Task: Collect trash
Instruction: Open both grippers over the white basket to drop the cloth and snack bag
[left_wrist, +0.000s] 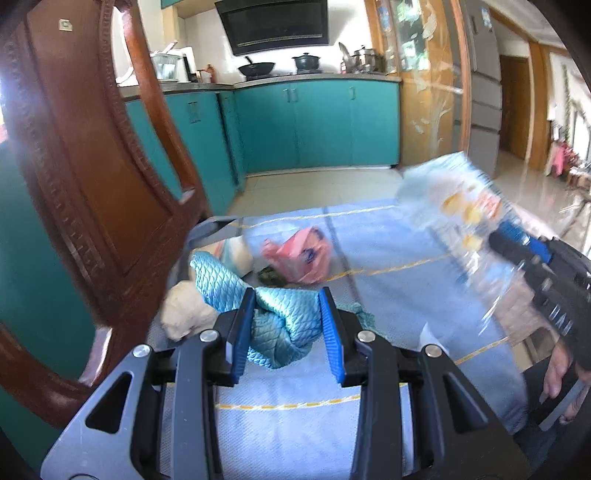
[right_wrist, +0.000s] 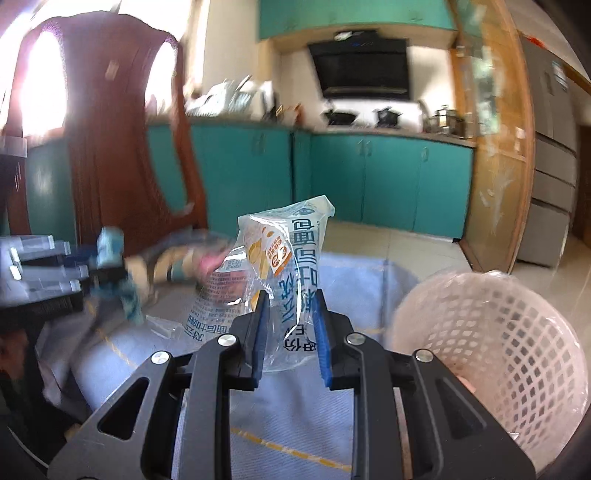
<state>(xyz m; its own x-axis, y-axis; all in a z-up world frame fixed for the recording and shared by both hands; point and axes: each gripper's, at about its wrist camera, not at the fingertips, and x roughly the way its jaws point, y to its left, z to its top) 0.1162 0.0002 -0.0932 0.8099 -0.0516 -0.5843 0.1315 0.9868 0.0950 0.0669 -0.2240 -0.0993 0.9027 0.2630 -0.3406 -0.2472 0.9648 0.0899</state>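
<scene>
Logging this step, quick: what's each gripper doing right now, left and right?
Left gripper: closed on a turquoise quilted cloth.
Right gripper: closed on a clear plastic bread bag, beside the pink mesh wastebasket.

Right gripper (right_wrist: 290, 332): clamps clear printed wrapper (right_wrist: 280, 258) over blue cloth (right_wrist: 295, 424); white mesh basket (right_wrist: 498, 350) just right.

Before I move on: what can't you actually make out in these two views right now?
- Pink basket contents: right wrist view, rim and mesh wall hide the inside.
- Trash pile behind the pink bag: left wrist view, teal cloth between the left gripper fingers covers part.
- Same pile, right wrist view: motion blur.
- Bread bag in the right gripper: smeared in the left view.
</scene>
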